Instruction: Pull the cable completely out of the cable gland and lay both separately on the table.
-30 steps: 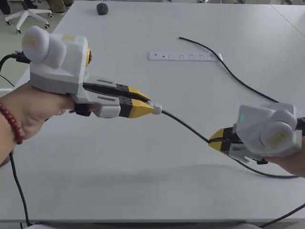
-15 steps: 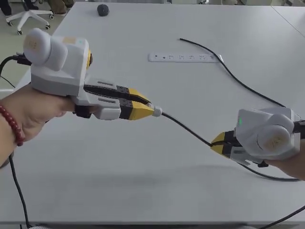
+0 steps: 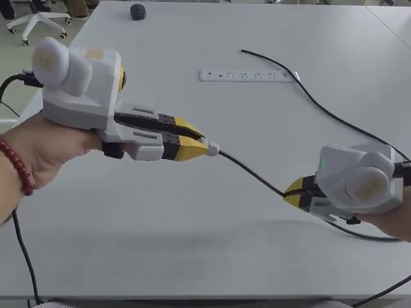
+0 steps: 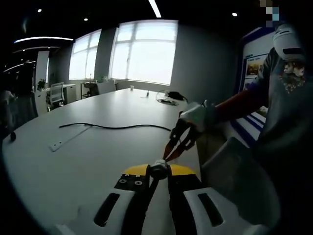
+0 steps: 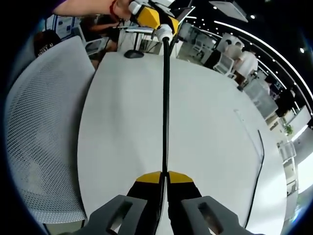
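My left gripper [image 3: 204, 148] [image 4: 159, 170] is shut on a small white cable gland [image 3: 211, 150] [image 4: 159, 168], held above the white table [image 3: 192, 212]. A black cable [image 3: 250, 171] [image 5: 166, 103] runs taut out of the gland to my right gripper [image 3: 288, 190] [image 5: 164, 177], which is shut on the cable. Behind the right gripper the cable trails on over the table [image 3: 359, 236]. In the right gripper view the gland [image 5: 163, 33] sits at the far end of the cable, in the left gripper's yellow tips.
A white power strip [image 3: 247, 76] lies at the table's far middle with its black cord [image 3: 321, 109] curving to the right edge. A dark round object [image 3: 137, 11] sits at the far edge. An office chair [image 3: 35, 19] stands at far left. A mesh chair [image 5: 39, 127] is beside the table.
The right gripper has drifted slightly right and down along the cable line. The left gripper holds nearly still with the gland.
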Tool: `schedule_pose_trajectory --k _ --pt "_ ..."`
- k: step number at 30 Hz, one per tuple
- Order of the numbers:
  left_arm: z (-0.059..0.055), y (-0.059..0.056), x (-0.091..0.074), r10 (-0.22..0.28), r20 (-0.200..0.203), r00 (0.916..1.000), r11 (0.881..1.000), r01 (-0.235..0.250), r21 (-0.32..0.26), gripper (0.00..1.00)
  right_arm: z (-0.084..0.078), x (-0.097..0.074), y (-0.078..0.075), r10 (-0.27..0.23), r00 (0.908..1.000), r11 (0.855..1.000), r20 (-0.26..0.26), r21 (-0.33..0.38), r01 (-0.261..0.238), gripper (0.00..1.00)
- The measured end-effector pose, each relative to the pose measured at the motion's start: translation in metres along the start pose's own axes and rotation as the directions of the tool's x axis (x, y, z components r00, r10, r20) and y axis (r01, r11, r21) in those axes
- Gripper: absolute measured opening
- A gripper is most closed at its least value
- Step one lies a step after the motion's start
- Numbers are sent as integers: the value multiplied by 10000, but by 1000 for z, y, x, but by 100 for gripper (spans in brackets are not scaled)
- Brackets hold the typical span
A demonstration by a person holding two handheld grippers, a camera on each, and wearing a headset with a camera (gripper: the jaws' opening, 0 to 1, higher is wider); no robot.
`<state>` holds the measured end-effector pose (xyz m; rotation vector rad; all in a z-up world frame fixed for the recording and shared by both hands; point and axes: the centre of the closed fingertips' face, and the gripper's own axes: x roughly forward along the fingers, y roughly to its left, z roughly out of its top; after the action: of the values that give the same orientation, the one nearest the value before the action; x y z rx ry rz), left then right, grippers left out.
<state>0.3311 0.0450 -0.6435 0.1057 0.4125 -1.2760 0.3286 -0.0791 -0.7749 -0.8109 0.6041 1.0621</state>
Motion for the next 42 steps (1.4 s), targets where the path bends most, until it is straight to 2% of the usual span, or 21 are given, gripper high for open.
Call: schedule_pose_trajectory --k 6,22,24,25,26,27,28,29,31,33,34,37,38,39,40,41,42 --pt "-3 1 2 50 -102 9999 10000 -51 -34 15 -3 3 2 -12 10000 10000 -85 -81 11 0" --pt "1 1 3 117 46 9999 9998 -116 -144 15 -3 -1 2 -18 10000 10000 -70 78 19 0" --pt "1 1 3 119 64 9999 9998 -117 -167 15 2 -2 6 162 9998 9998 150 119 -164 0" --pt "1 1 3 136 53 9999 9998 -136 -145 15 9 -3 5 36 9989 9999 460 142 -42 0" --pt "1 1 3 133 53 9999 9998 -132 -145 15 15 -5 6 81 9973 9996 733 267 -101 4" --pt "1 1 4 134 68 9999 9998 -133 -168 15 22 -5 7 81 9952 9973 980 718 -152 12" --pt "1 1 4 132 73 9999 9998 -130 -166 15 27 -7 4 -97 9936 9967 1124 809 6 20" --pt "1 1 5 119 66 9999 9998 -118 -163 15 32 -9 6 27 9917 9977 1283 675 -115 20" --pt "1 1 6 109 78 9999 9998 -107 -168 15 40 -12 6 -93 9901 9991 1401 426 34 20" --pt "2 0 7 94 85 9999 9998 -93 -149 15 48 -14 7 -10 9878 9990 1559 432 -58 20" --pt "2 0 7 95 75 9999 9998 -94 -154 15 55 -15 6 -82 9838 9995 1788 299 29 21" --pt "3 1 7 96 114 9999 9998 -94 -165 15 70 -20 5 -139 9738 9986 2270 521 21 32" --pt "2 1 7 97 106 9999 9998 -95 -170 15 76 -21 4 -210 9672 9983 2532 573 67 39" --pt "2 1 7 85 77 9999 9998 -84 -176 15 82 -21 2 -341 9616 9959 2722 894 100 50" --pt "1 1 7 79 70 9999 9998 -78 -170 15 90 -24 1 -397 9532 9964 2998 838 151 55" --pt "1 0 8 78 74 9999 9998 -77 -174 15 94 -25 -1 -457 9491 9965 3118 806 216 57" --pt "1 0 8 79 88 9999 9998 -77 -189 15 95 -25 -2 -527 9490 9954 3107 927 250 64"
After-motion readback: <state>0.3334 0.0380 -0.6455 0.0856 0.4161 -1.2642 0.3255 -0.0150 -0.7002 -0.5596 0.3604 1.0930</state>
